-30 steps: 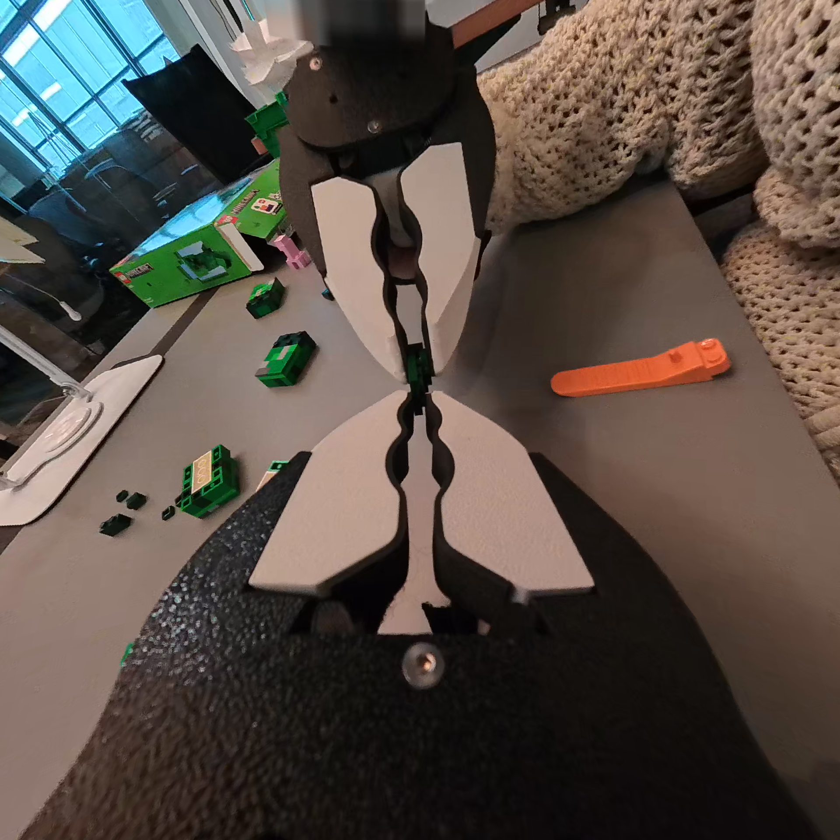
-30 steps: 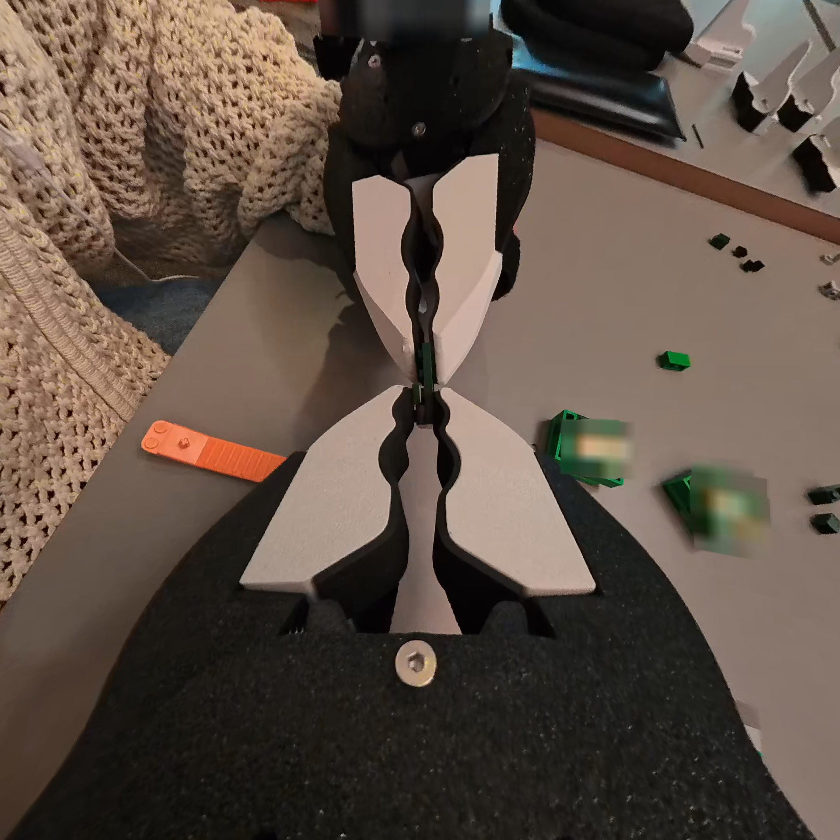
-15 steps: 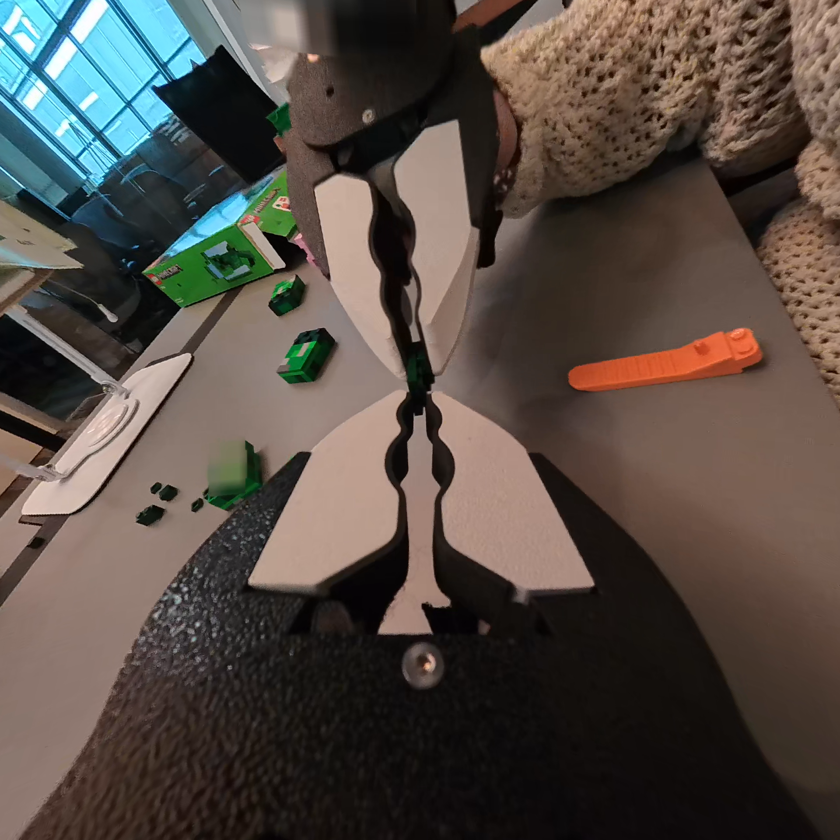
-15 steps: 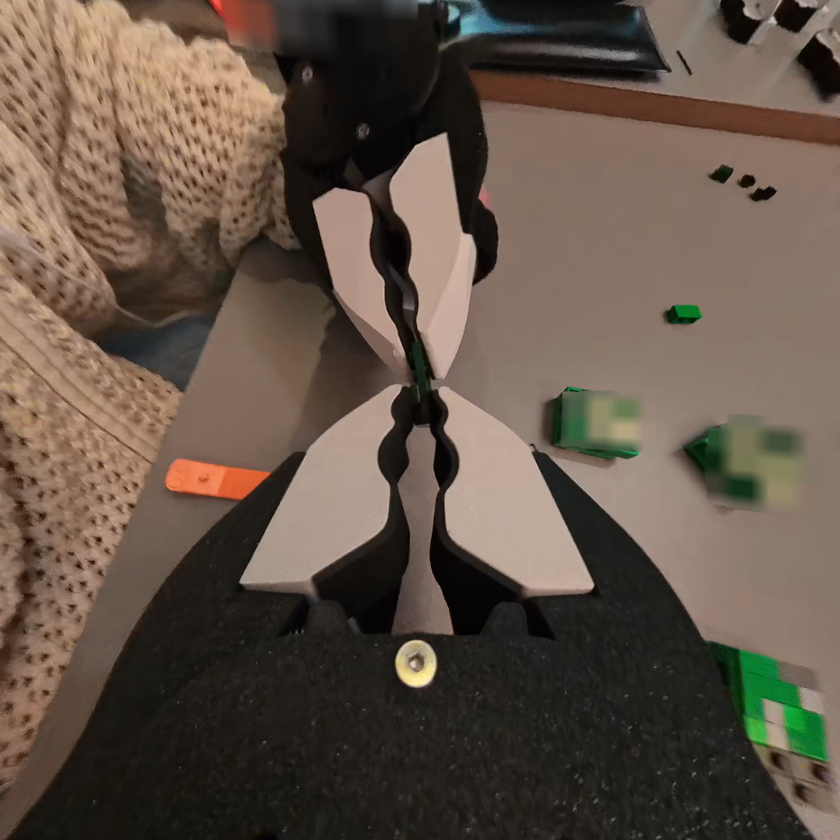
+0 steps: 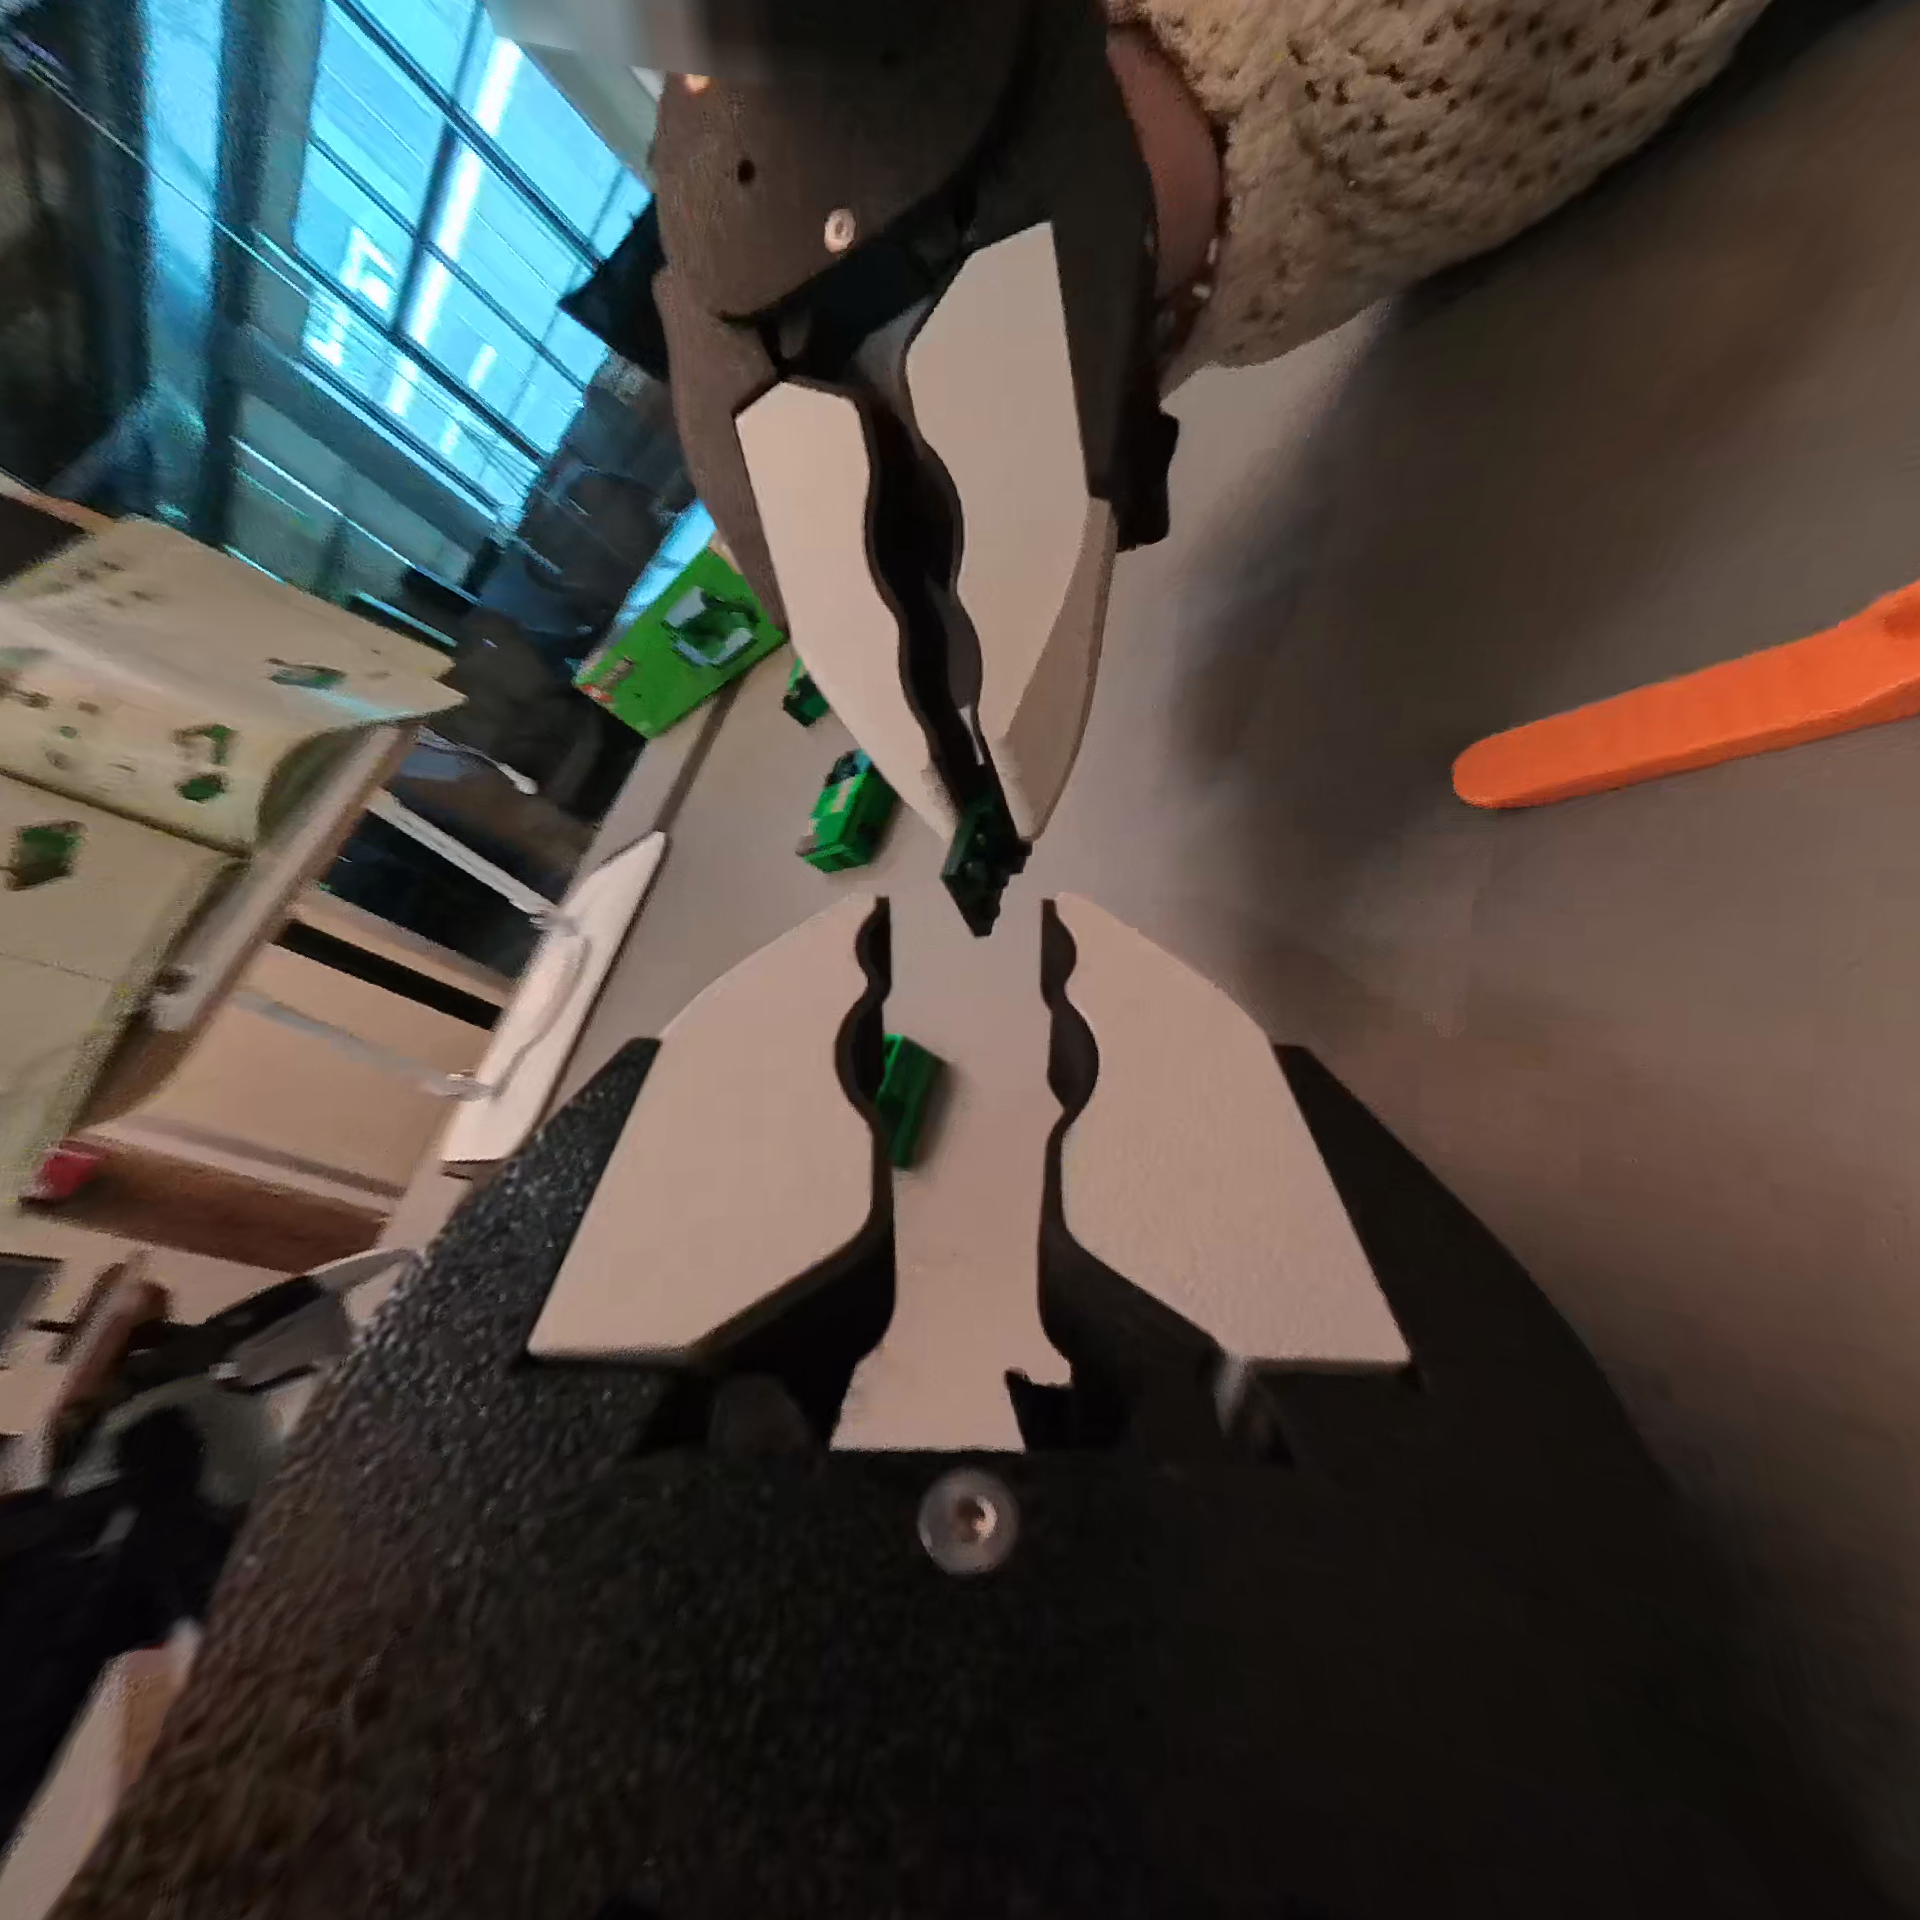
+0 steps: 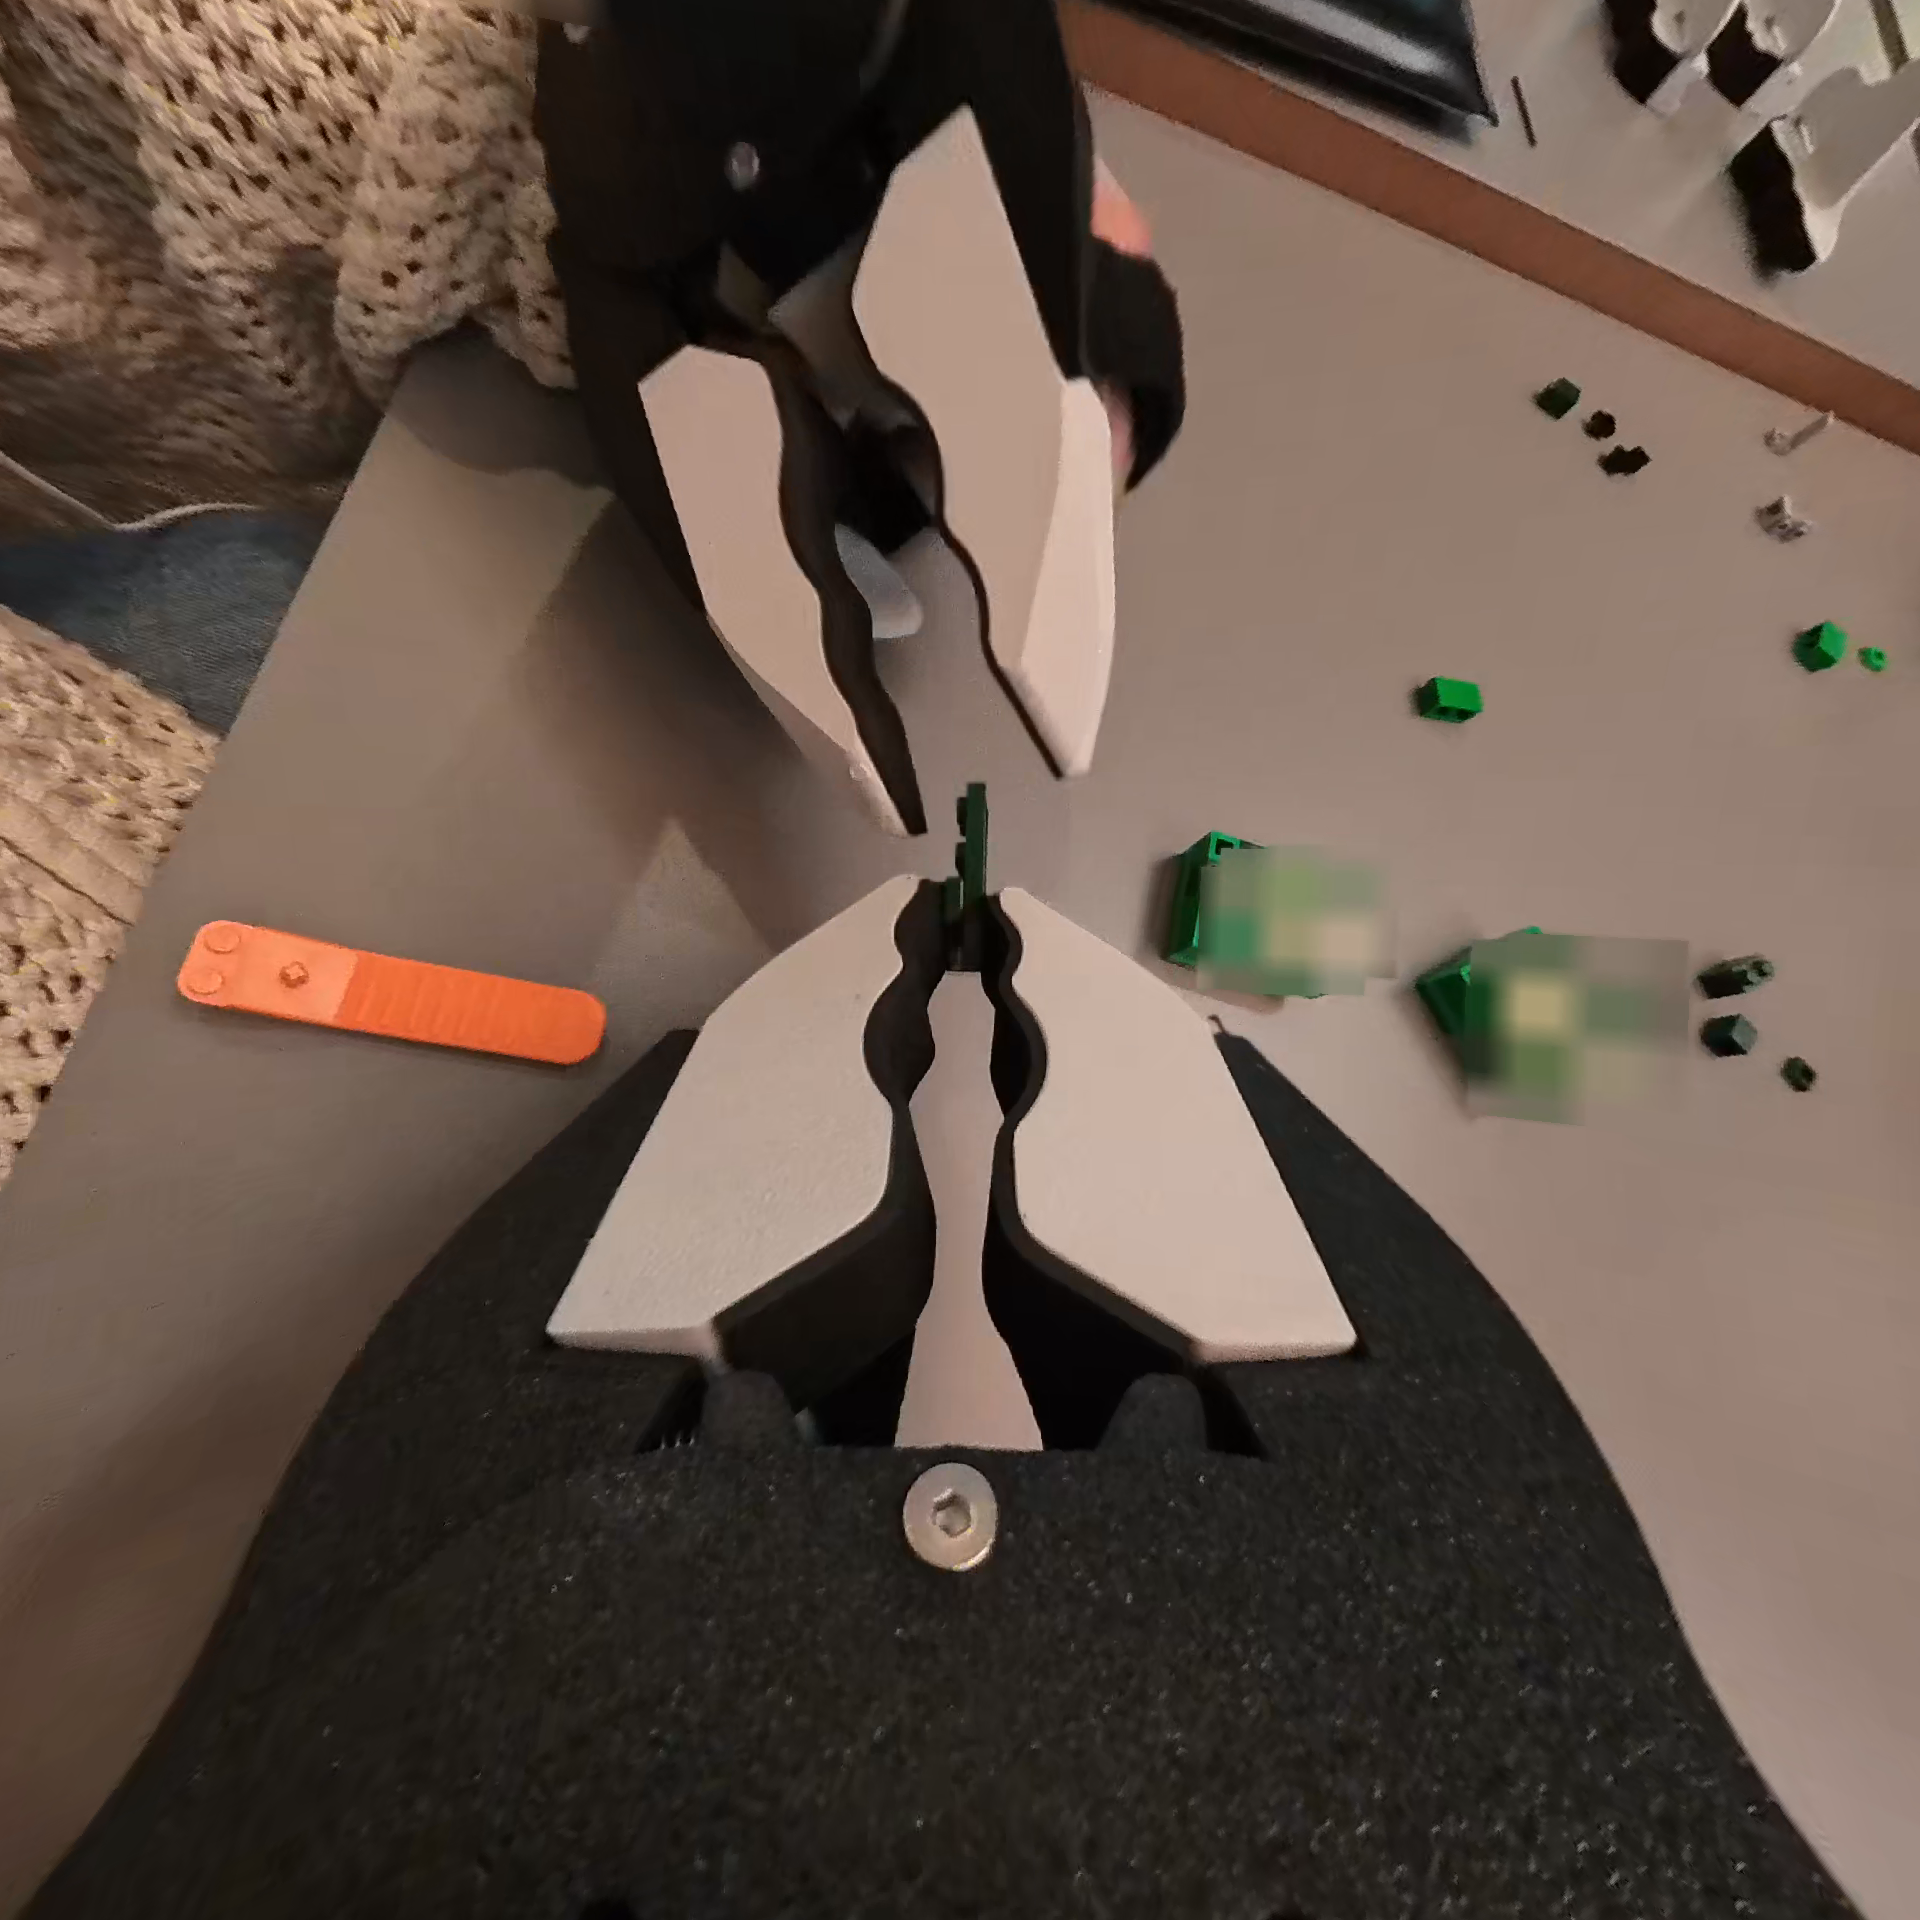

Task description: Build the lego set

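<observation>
Between right gripper (image 6: 961,920) fingers, dark green piece (image 6: 971,868)

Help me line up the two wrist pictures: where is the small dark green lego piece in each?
Left wrist view: the dark green lego piece is centre frame, pinched at the far right gripper tips.
Right wrist view: centre frame, sticking out of this view's own fingertips.
Shared landmark: the orange brick separator on the table.

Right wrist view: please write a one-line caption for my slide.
Right gripper shut on a dark green lego piece, facing the open left gripper above a grey table.
</observation>
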A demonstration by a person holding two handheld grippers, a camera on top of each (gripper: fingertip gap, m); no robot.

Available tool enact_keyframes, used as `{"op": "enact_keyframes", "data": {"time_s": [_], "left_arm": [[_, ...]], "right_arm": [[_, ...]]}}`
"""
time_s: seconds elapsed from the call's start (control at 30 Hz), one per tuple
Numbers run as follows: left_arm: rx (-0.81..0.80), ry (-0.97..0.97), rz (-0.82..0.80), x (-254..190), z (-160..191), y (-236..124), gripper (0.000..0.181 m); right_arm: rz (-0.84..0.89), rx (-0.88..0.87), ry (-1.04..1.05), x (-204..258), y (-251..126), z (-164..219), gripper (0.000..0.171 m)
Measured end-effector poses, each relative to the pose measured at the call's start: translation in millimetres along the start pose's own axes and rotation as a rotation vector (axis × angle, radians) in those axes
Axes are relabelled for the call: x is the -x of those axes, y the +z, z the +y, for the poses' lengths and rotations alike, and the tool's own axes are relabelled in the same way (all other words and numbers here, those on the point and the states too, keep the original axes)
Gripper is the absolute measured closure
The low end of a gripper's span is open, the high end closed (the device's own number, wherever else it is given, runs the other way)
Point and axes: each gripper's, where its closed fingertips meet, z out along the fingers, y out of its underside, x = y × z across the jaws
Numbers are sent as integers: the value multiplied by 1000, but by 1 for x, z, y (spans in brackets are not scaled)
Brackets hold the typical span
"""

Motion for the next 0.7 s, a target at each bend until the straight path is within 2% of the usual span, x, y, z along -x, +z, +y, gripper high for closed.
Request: {"op": "enact_keyframes", "data": {"time_s": [0.07, 0.23, 0.33, 0.4, 0.47, 0.53, 0.6, 0.63, 0.7], "left_arm": [[13, 93, -52, 3, -1, -1, 152], [24, 251, -48, -9, -5, 3, 145], [2, 326, -69, -13, -15, 1, 159], [9, 380, -82, -14, -15, 2, 167], [-1, 383, -79, -16, -17, 3, 165], [-23, 361, -93, -14, -21, 3, 144], [-35, 348, -71, -17, -22, 3, 141], [-31, 344, -50, -20, -21, 4, 142], [-29, 347, -9, -26, -20, 4, 161]], "right_arm": [[-71, -21, 88, 4, -1, -1, 164], [-410, -198, 423, 18, -11, -13, 165], [-551, -219, 535, 26, -13, -11, 165], [-616, -205, 578, 32, -12, -8, 165], [-664, -224, 612, 33, -15, -9, 165], [-670, -215, 626, 31, -15, -6, 164], [-697, -202, 622, 35, -14, -5, 164], [-716, -207, 623, 37, -15, -6, 165], [-756, -207, 620, 42, -14, -6, 165]]}}
